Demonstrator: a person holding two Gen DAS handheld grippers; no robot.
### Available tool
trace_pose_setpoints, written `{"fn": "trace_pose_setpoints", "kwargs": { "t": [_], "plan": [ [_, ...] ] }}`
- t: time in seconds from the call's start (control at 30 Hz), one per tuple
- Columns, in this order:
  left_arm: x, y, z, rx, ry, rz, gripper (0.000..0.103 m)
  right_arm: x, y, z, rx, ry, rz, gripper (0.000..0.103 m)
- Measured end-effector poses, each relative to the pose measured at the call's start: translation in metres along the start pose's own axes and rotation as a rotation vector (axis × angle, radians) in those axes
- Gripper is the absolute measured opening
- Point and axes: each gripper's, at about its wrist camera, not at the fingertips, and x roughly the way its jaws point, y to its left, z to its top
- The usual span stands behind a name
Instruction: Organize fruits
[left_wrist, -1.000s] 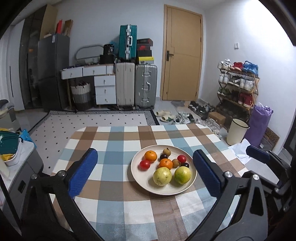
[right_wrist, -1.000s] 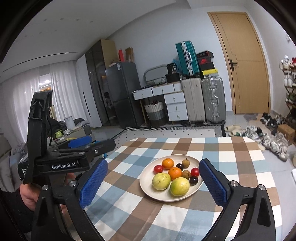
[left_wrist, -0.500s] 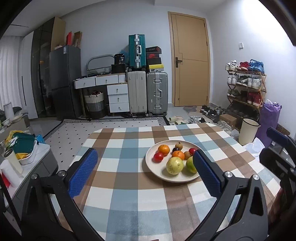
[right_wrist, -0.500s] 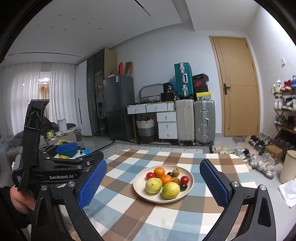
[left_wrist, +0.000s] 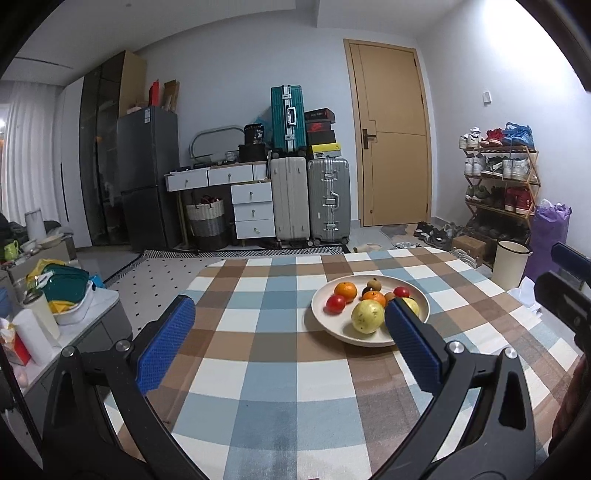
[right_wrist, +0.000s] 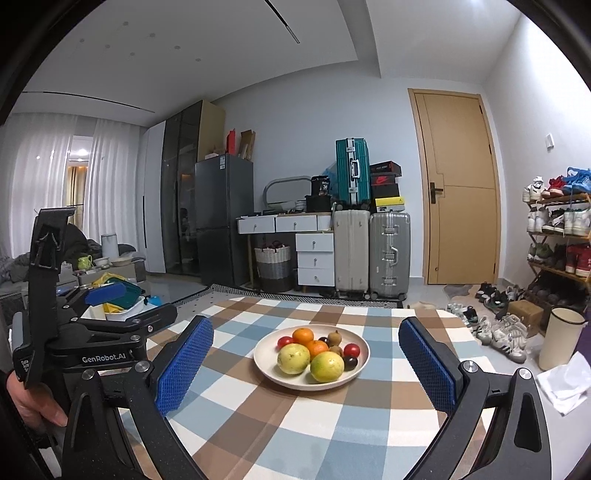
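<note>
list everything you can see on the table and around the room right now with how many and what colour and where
plate: 1, cream, middle of the table
guavas: 2, yellow-green, front of the plate
oranges: 2, orange, one at the back, one in the middle
tomatoes: 2, red, left and right sides of the plate
small brown fruits: at least 2, brown, back right
dark fruits: 2, near black, right side and back
tablecloth: 1, blue, brown and white check, covering the table
suitcases: 3, teal, beige, silver, far wall
door: 1, tan, shut
shoe rack: 1, wooden, right wall
left gripper: open, empty, above the table
right gripper: open, empty, facing the plate
</note>
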Motion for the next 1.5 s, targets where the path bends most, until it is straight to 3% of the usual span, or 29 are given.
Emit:
{"fn": "trace_pose_setpoints", "kwargs": {
  "t": [0.6, 0.8, 0.93, 1.5],
  "plan": [
    [0.038, 0.021, -0.05, -0.079, 0.043, -0.045, 0.103, -0.005, 0.002, -0.036, -0.075, -0.032, -0.13, 0.102],
    [0.038, 0.017, -0.054, -0.063, 0.038, -0.04, 0.103, 0.007, -0.011, -0.041, -0.022, 0.031, -0.14, 0.102],
    [0.032, 0.014, -0.053, -0.043, 0.031, -0.038, 0.103, 0.03, -0.022, -0.049, 0.027, 0.167, -0.145, 0.102],
    [0.029, 0.015, -0.052, -0.046, 0.026, -0.038, 0.103, 0.03, -0.021, -0.047, 0.004, 0.158, -0.144, 0.102]
  ]
}}
